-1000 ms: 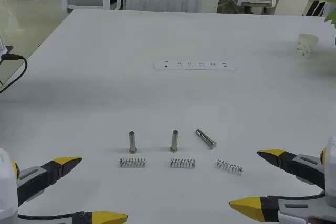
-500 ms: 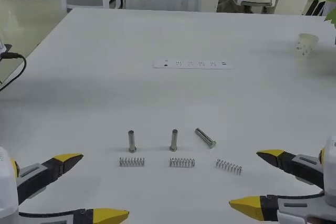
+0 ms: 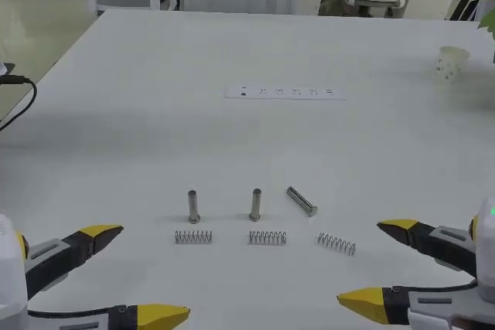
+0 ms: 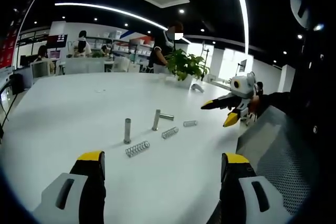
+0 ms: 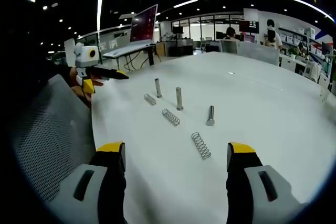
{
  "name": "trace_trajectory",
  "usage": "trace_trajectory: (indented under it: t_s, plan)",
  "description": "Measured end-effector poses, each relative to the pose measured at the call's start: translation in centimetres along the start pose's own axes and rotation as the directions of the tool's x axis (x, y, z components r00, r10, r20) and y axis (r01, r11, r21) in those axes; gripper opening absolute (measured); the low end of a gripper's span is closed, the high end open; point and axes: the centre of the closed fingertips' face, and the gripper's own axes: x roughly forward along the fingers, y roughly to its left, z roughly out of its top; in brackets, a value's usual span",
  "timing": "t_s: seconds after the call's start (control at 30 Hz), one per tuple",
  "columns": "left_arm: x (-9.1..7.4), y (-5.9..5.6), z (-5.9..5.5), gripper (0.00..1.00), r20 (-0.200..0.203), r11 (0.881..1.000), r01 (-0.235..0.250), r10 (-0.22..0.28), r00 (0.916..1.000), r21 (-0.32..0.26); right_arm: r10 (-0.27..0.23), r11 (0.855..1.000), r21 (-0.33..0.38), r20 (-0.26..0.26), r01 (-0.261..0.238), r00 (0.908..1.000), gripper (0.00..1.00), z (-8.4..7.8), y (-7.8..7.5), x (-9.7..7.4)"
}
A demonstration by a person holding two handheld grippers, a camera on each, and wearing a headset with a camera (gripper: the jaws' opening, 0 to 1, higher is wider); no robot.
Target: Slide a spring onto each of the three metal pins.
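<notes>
Pins: three, all bare. Left pin (image 3: 193,206) and middle pin (image 3: 255,205) stand upright; right pin (image 3: 302,201) lies flat.
Springs: left spring (image 3: 193,236), middle spring (image 3: 267,237) and right spring (image 3: 336,244) lie loose on the table (image 3: 232,144), one before each pin.
My left gripper (image 3: 147,272) and right gripper (image 3: 363,262): jaws wide apart, holding nothing.
I judge that all three fittings are left to do.
I can read no writing.

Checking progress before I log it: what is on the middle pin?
Nothing: the middle pin stands upright and bare. A spring lies on the table just in front of it, apart. Nothing covers the pin.
</notes>
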Motion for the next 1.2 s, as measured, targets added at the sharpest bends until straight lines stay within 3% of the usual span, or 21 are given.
trace_trajectory:
  t_s: [1.2]
  plan:
    - [-0.02,-0.17,0.04,0.88,-0.007,1.000,0.003,-0.003,1.0000,0.007,0.005,1.000,0.000,-0.004,-0.005,1.0000,0.78,0.03,0.17,-0.07]
